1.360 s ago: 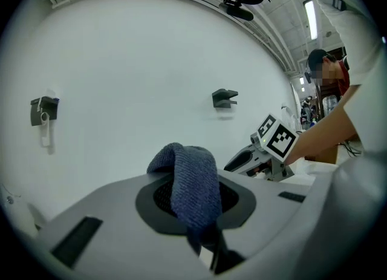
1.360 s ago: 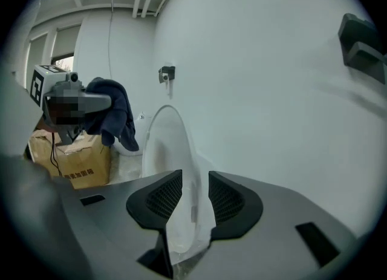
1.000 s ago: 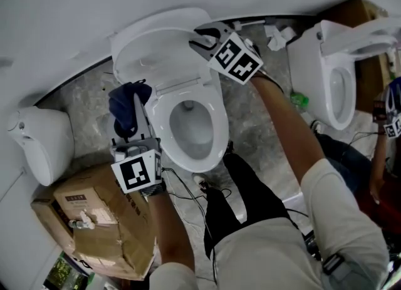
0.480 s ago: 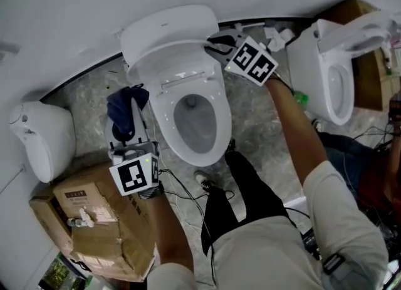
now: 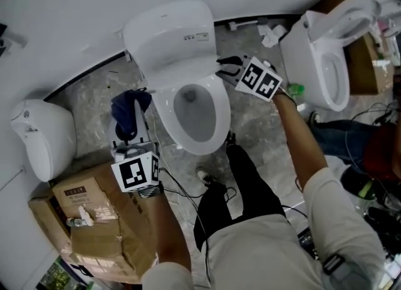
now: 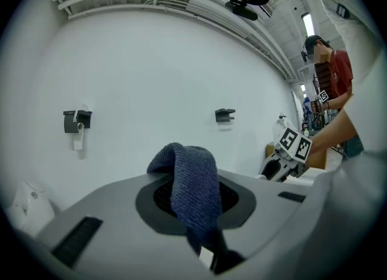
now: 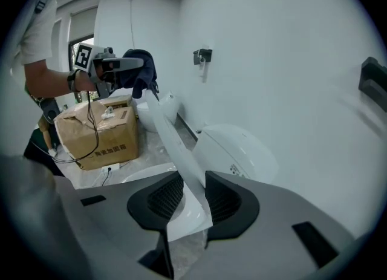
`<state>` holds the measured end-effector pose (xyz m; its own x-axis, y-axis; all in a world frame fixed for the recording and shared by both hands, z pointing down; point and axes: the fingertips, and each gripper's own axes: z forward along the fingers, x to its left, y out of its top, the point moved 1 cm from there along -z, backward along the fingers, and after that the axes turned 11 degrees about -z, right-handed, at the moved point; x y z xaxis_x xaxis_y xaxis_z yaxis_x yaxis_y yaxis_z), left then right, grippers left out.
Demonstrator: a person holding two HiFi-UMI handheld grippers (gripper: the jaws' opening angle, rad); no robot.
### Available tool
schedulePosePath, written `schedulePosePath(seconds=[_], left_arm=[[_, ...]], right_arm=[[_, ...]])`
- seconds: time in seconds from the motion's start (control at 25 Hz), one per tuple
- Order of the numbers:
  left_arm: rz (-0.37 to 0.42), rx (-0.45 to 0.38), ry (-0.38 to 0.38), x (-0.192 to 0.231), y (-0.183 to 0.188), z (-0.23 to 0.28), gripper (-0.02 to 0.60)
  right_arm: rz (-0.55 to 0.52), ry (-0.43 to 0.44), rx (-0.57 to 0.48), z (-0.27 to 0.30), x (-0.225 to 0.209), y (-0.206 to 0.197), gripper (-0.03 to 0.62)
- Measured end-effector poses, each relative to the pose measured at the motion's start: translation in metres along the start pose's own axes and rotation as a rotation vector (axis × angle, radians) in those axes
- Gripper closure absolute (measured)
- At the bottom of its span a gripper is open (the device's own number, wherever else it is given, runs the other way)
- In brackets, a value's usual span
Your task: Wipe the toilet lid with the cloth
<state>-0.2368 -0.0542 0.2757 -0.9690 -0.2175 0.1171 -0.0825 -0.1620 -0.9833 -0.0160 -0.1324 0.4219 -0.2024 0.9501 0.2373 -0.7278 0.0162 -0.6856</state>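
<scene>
The white toilet [image 5: 191, 116] stands in the middle of the head view, its bowl uncovered. Its thin lid [image 7: 175, 146] stands tilted between the tank [image 7: 233, 152] and the bowl, seen edge-on. My right gripper [image 5: 225, 68] [image 7: 188, 195] is at the lid's right edge. The lid runs between its pads, which touch it on both sides, and the jaws have just been opening a little. Left of the bowl, my left gripper [image 5: 135, 104] [image 6: 195, 203] is shut on the dark blue cloth [image 5: 127, 112] [image 6: 190, 182], which drapes over its jaws, clear of the toilet.
A second toilet [image 5: 319, 69] stands at the right and another white fixture [image 5: 39, 138] at the left. A cardboard box [image 5: 100, 220] sits by my left arm, with cables on the marble floor [image 5: 250, 126]. A person in red [image 6: 331, 73] stands beyond.
My right gripper has come away from the wall with the lid, which has swung forward off the tank. The left gripper still carries the cloth beside the bowl.
</scene>
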Motion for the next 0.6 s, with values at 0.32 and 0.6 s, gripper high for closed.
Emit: schedulePosePath(seconds=[0.32,0.6], left_arm=[[-0.019,0.044,-0.028,-0.014,-0.029,-0.042,0.528],[-0.036,0.074,-0.038,-0.023,-0.055,-0.057,0.528]], right_arm=[[-0.125,0.133,0.146,-0.007,0.108,-0.044,0.417],[-0.203,0.199,0.225,-0.002,0.165,-0.073,0.393]])
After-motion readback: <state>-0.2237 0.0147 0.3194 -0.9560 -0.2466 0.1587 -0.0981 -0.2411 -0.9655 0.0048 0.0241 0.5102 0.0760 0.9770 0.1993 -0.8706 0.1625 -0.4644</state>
